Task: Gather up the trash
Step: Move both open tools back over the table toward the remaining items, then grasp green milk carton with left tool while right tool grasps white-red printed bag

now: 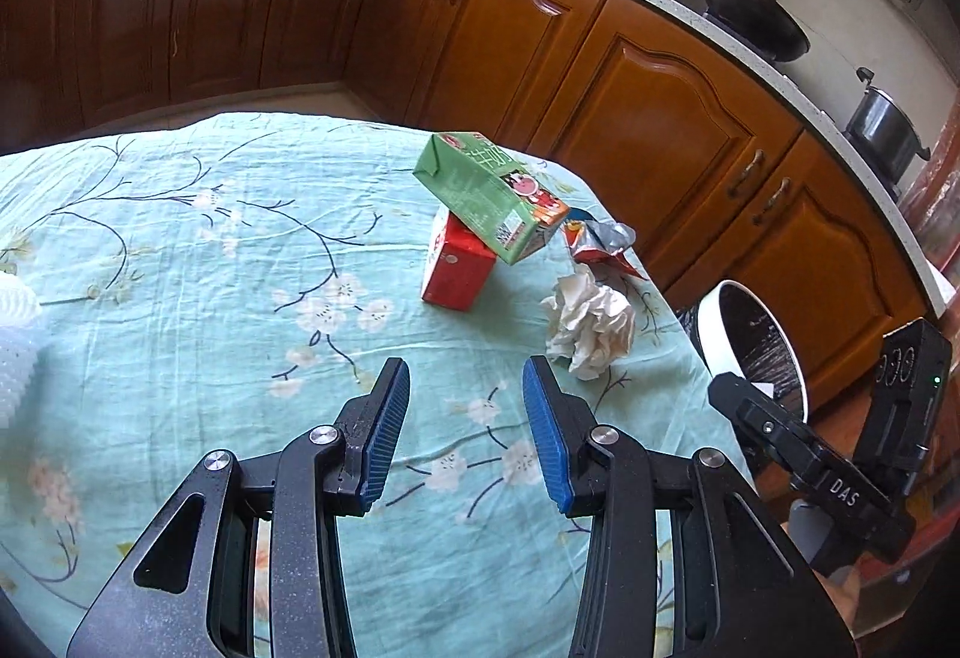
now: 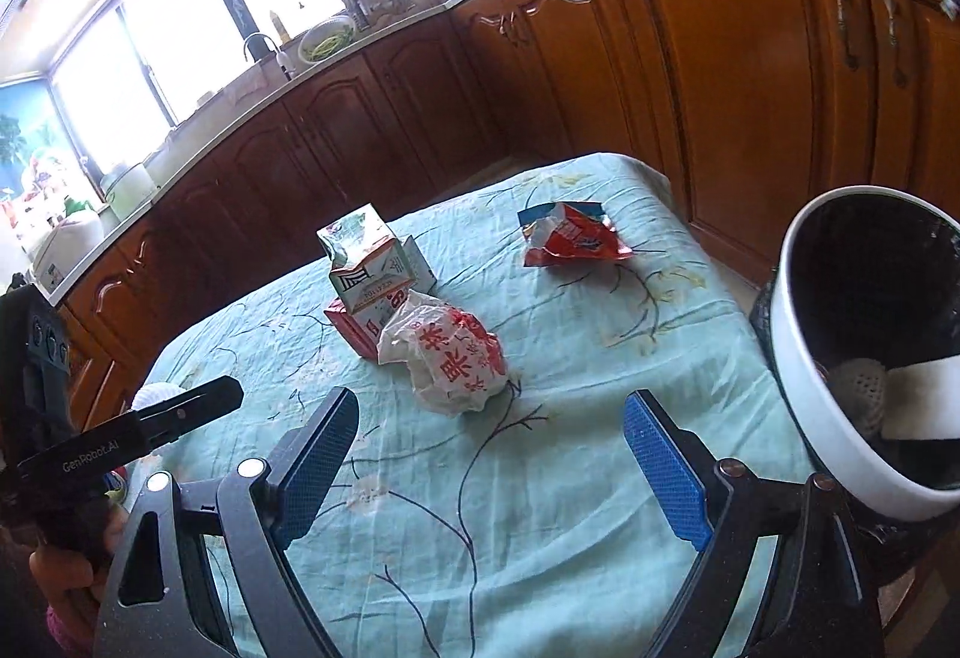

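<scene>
A green carton [image 1: 489,193] lies tilted on top of a red carton [image 1: 456,271] on the flowered turquoise tablecloth [image 1: 180,262]. A crumpled white paper bag [image 1: 591,325] lies to their right, with red print showing in the right wrist view [image 2: 447,361]. A torn red and silver wrapper [image 1: 600,241] lies near the far right corner; it also shows in the right wrist view [image 2: 570,238]. A white bin with a black liner [image 2: 870,340] stands at the table's right edge. My left gripper [image 1: 465,388] is open and empty, short of the cartons. My right gripper [image 2: 489,421] is open and empty, just before the paper bag.
Wooden kitchen cabinets [image 1: 660,118] under a countertop curve around behind the table. A wok [image 1: 756,22] and a steel pot [image 1: 885,124] sit on the counter. A white foam net [image 1: 15,340] lies at the table's left edge. The bin holds some white items [image 2: 864,394].
</scene>
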Tool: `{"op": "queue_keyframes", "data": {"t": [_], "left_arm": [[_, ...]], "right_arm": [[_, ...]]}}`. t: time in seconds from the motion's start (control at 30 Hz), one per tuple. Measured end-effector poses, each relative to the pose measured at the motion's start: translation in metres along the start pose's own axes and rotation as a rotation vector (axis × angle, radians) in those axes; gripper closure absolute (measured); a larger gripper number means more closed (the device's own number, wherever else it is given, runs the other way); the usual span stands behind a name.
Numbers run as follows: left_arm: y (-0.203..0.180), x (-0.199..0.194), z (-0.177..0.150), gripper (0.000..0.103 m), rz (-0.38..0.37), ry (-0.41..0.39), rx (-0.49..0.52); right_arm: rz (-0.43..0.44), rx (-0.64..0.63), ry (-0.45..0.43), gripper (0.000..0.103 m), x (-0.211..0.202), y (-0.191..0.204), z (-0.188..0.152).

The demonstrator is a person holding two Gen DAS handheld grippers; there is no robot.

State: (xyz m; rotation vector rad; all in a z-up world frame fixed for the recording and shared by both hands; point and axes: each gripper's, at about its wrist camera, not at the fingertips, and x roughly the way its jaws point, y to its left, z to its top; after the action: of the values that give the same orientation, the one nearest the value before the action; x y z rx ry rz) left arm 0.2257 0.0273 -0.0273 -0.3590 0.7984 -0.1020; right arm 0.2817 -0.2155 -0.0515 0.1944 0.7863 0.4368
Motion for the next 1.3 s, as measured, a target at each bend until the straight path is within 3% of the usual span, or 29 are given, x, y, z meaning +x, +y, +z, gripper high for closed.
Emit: {"op": "queue_keyframes", "data": {"t": [0.27,0.3,0.33,0.57,0.73,0.8,0.97,1.07,1.23,1.3], "left_arm": [[0.013,0.003,0.016,0.058,0.009,-0.009,-0.030],[0.013,0.004,0.018,0.058,0.011,-0.008,-0.030],[0.012,0.005,0.020,0.057,0.011,-0.008,-0.030],[0.023,0.014,0.019,0.055,0.023,0.011,-0.042],[0.035,0.017,0.018,0.055,0.029,0.025,-0.074],[0.037,0.015,0.018,0.055,0.034,0.021,-0.074],[0.043,0.001,0.018,0.055,0.059,-0.007,-0.064],[0.052,-0.006,0.019,0.055,0.084,-0.022,-0.077],[0.065,-0.008,0.024,0.055,0.078,-0.026,-0.120],[0.061,-0.006,0.027,0.049,0.078,-0.031,-0.104]], "right_arm": [[0.038,-0.034,0.086,0.016,0.049,0.010,0.010],[0.043,-0.037,0.100,0.037,0.055,0.011,0.010],[0.038,-0.042,0.115,0.069,0.060,0.011,0.010],[-0.028,-0.017,-0.003,0.070,0.045,0.010,0.032],[-0.036,-0.042,0.023,0.070,0.073,0.019,0.059],[-0.002,-0.044,0.032,0.070,0.081,0.025,0.063],[0.121,-0.148,-0.002,0.071,0.058,0.064,0.049],[0.134,-0.196,-0.002,0.071,0.047,0.080,0.037],[0.124,-0.121,0.021,0.070,0.043,0.058,0.031],[0.118,-0.085,0.032,0.070,0.041,0.047,0.028]]}}
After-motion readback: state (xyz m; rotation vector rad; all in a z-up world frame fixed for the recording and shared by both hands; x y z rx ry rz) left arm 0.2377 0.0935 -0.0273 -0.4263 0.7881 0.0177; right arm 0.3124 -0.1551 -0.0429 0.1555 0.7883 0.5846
